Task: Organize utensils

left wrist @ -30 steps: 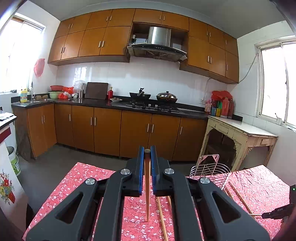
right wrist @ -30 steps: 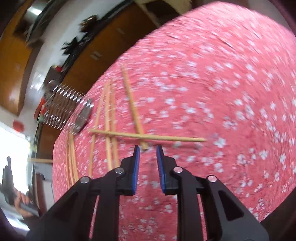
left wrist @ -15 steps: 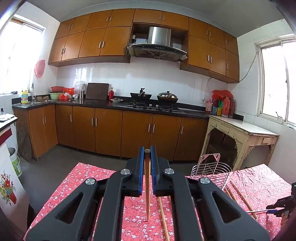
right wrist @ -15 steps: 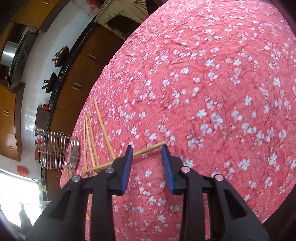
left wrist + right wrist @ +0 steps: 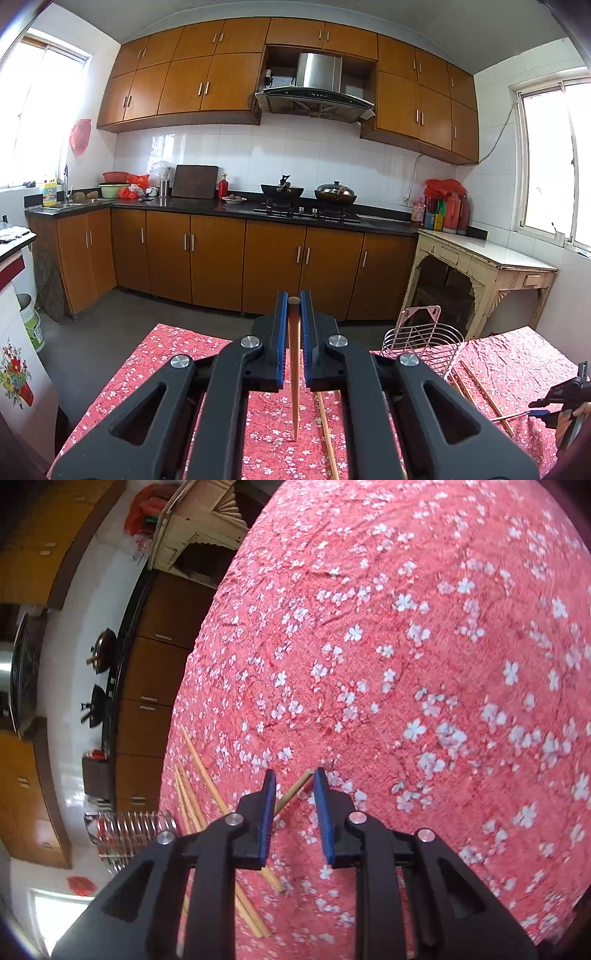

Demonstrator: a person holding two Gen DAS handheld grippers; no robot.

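Observation:
My left gripper point(image 5: 294, 301) is shut on a wooden chopstick point(image 5: 294, 376); its thick end sits between the blue pads and its thin end points down at the red flowered tablecloth point(image 5: 184, 354). My right gripper point(image 5: 293, 779) is open, its pads on either side of the end of another chopstick point(image 5: 293, 795) that lies across several loose chopsticks point(image 5: 199, 771). The right gripper also shows in the left wrist view point(image 5: 554, 400), with that chopstick at its tip. A wire utensil rack point(image 5: 423, 341) stands at the table's far side; it also shows in the right wrist view point(image 5: 129, 830).
More chopsticks point(image 5: 484, 395) lie beside the rack, and one point(image 5: 327, 432) lies under my left gripper. Beyond the table are the kitchen cabinets point(image 5: 221, 258) and a cream side table point(image 5: 480, 266). The cloth point(image 5: 443, 664) stretches ahead of my right gripper.
My right gripper has opened wider and moved along the crossing chopstick to its end, which now lies between the pads. My left gripper still holds its chopstick, almost unmoved.

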